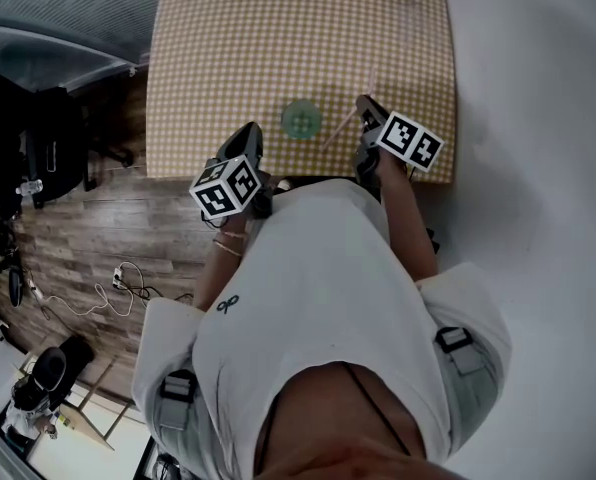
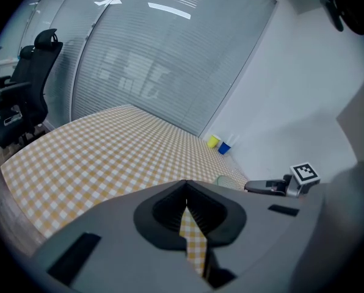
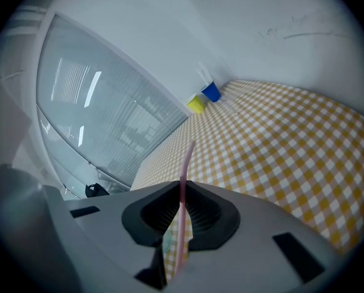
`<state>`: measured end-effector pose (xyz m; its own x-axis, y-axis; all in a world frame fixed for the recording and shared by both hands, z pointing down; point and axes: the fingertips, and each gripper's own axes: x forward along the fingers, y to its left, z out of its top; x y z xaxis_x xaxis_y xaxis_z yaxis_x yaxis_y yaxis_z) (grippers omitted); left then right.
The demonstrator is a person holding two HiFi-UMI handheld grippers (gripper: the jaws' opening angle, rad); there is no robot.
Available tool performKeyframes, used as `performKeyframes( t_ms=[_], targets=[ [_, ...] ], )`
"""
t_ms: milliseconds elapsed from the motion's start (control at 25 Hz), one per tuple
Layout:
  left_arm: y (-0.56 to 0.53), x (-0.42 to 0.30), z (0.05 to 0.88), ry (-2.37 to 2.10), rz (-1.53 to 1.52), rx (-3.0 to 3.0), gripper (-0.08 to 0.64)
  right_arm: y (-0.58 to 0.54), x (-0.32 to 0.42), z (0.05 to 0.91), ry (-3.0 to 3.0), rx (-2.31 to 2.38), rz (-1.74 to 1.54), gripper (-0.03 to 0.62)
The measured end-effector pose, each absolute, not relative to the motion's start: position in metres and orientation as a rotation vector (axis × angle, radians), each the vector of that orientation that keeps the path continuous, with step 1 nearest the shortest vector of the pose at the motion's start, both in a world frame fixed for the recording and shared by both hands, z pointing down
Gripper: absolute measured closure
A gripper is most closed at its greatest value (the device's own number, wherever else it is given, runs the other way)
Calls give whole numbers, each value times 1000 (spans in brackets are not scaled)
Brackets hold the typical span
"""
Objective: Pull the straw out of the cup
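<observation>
While the right gripper is clamping the pink straw between its closed jaws, the straw is running lengthwise through the grip, with its upper end projecting beyond the jaw tips and its lower part passing back beneath them. In the head view the straw's lower end is slanting away from the right gripper toward the pale green cup. It is ending just beside the cup, on the side facing this gripper, and whether it is touching the rim cannot be told. The cup is standing on the checked table, between the two grippers and slightly ahead of both. The left gripper is holding nothing, its jaws meeting at the tips, and only the checked cloth is showing behind them. It is hovering at the near table edge, with the cup ahead of it and to its right. A yellow cup and a blue cup are standing well beyond the right gripper's tips, at the far edge.
</observation>
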<state>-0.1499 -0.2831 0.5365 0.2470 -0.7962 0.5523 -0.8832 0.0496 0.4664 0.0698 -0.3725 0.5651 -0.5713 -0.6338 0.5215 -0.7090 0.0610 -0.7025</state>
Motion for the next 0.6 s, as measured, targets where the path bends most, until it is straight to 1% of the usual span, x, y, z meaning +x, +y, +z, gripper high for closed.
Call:
performKeyframes(
  t_ms=[160,600],
  targets=[
    [-284,-153,540,-1561,138,1732,552,-376,72,577,-2191,1425,1582,545],
    [-288,-155,541,-1564,163,1715,552,-365,68,614,-2031,1390,1801,543]
  ],
)
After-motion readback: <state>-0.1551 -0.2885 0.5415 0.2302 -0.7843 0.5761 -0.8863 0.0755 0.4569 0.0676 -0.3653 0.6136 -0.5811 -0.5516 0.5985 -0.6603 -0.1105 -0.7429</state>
